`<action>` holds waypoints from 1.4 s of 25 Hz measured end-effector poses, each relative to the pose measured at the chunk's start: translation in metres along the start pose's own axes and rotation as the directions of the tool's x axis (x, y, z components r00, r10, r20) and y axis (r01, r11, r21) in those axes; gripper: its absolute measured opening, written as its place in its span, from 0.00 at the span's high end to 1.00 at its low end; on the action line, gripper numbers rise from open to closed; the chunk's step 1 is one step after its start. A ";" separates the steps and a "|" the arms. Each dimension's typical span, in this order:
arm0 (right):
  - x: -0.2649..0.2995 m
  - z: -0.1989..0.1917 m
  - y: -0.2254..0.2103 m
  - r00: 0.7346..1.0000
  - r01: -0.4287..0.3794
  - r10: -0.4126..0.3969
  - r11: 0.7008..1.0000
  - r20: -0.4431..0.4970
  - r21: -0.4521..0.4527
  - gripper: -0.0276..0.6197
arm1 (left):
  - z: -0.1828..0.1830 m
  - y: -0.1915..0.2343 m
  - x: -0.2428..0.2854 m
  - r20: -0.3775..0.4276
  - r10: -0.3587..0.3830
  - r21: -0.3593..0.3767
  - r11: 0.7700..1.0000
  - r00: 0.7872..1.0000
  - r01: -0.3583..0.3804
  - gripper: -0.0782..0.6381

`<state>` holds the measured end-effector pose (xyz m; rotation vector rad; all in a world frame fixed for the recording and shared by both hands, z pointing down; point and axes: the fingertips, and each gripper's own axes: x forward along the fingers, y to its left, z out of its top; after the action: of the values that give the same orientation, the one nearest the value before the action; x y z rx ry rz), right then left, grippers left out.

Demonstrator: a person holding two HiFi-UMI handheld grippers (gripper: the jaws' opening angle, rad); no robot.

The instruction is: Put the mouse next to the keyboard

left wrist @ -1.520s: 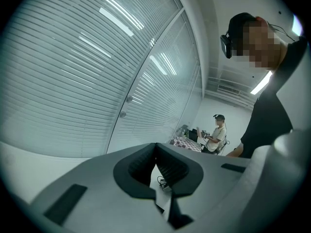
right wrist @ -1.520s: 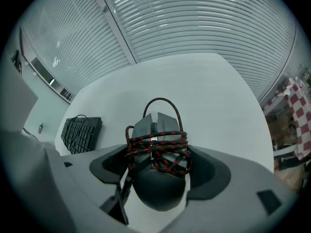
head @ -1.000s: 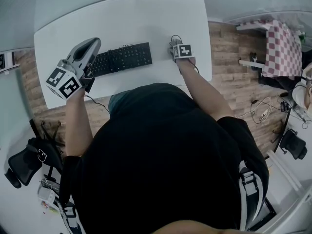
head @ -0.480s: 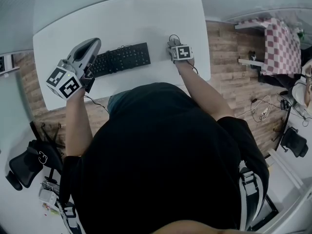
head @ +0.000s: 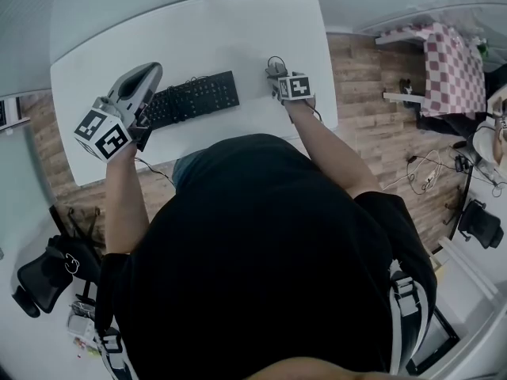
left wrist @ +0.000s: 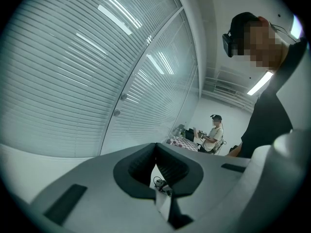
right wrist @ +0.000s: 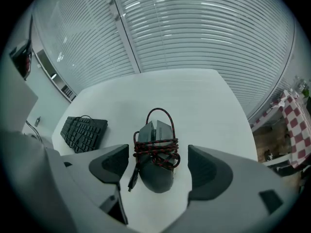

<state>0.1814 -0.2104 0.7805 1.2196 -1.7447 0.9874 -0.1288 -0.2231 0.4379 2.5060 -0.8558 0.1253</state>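
left tongs [left wrist: 156, 148] closed, right tongs [right wrist: 158, 163] spread.

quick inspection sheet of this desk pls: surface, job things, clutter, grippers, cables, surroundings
Surface: white table, mostly bare.
Job's things: mouse lies flat on the table; keyboard lies to its left, well apart.
Clutter: nothing seen on the table.
Grippers: right gripper is open, its jaws on either side of the mouse without touching it; left gripper is shut and empty, raised over the table's left end.
Cables: red and black cord is wound round the mouse; keyboard lead is bunched on the keyboard; loose wires lie on the floor.
Surroundings: wood floor, checked cloth, office chair, blinds.
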 end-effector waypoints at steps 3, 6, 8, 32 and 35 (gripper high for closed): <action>-0.011 0.003 0.005 1.000 -0.019 0.019 1.000 0.022 0.005 0.35 | 0.001 -0.002 0.001 -0.001 -0.006 0.000 1.000 1.000 0.006 0.86; -0.022 0.009 0.008 0.998 -0.036 0.034 0.999 0.053 0.021 0.35 | 0.005 -0.003 0.003 0.001 -0.012 0.003 1.000 1.000 0.012 0.86; -0.029 0.014 0.010 0.996 -0.048 0.045 0.998 0.076 0.038 0.35 | 0.007 -0.003 0.004 0.002 -0.015 0.009 1.000 1.000 0.015 0.86; -0.133 0.098 -0.001 0.914 -0.162 0.132 0.986 0.384 0.048 0.88 | 0.026 -0.030 0.017 0.021 -0.042 0.055 0.998 0.999 0.040 0.86; -0.147 0.107 0.003 0.897 -0.175 0.142 0.984 0.419 0.040 0.88 | 0.028 -0.032 0.014 0.021 -0.046 0.063 0.997 0.999 0.044 0.86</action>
<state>0.1973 -0.2541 0.6047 1.4336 -2.1836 0.9426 -0.1001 -0.2223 0.4030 2.5881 -0.8155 0.1110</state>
